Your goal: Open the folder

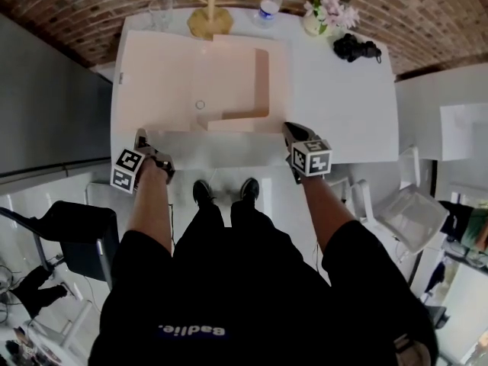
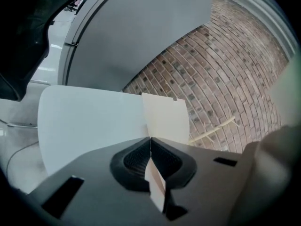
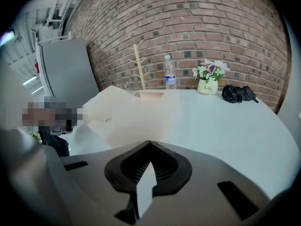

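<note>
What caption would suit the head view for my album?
Left tongs and right tongs pinch the near flap of a cream folder lying open on a table.

**Materials and finishes, as observed**

Folder [image 1: 168, 75]: pale cream card, matt and smooth. Table [image 1: 343, 105]: white top, smooth, with a faint sheen. Wall [image 3: 211, 27]: red-brown brick, rough, with paler mortar joints. Left gripper [image 2: 151, 140] and right gripper [image 3: 150, 145]: shells recorded as grey matt plastic. The pads [image 2: 136, 159] are black, ribbed and rubber-like. Bottle [image 3: 170, 79]: clear glossy plastic. Stand [image 1: 206, 23]: pale bare wood. Sleeves [image 1: 358, 258]: black matt cloth.
</note>
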`<state>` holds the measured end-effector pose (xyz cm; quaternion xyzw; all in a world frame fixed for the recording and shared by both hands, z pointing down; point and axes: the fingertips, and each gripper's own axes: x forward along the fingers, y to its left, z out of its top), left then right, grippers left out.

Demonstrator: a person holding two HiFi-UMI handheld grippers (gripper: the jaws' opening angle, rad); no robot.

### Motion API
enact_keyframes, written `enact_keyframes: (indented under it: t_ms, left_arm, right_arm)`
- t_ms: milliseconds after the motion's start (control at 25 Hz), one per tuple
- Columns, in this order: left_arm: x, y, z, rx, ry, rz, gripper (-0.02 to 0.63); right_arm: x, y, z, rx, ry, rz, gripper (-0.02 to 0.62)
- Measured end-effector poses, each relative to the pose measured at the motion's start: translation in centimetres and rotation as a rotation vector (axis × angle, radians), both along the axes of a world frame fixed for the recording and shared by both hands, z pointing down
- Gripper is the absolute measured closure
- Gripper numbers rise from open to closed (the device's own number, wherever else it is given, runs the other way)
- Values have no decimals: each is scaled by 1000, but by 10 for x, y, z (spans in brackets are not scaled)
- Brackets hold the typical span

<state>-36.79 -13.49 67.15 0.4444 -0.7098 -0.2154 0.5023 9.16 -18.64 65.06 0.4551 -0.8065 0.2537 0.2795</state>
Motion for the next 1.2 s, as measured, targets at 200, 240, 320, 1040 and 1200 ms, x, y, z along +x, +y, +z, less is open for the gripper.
enact_keyframes:
  t_ms: [200, 240, 320, 1040, 1200]
  left_arm:
    - [-1, 3, 14, -37, 27, -20, 601]
    - [-1, 4, 16, -41, 27, -21, 601]
    - [0, 4, 16, -44, 22, -19, 601]
    - [30, -2, -61, 167, -46, 133, 598]
    - [45, -6, -81, 202, -78, 196, 598]
  right_arm:
    - [2, -2, 1, 1, -2, 19, 566]
    - [2, -2, 1, 1, -1, 19, 566]
    - [3, -3, 1, 0, 0, 15, 566]
    - [-1, -9, -26, 22, -47, 7, 566]
    - [3, -7, -38, 41, -68, 17, 566]
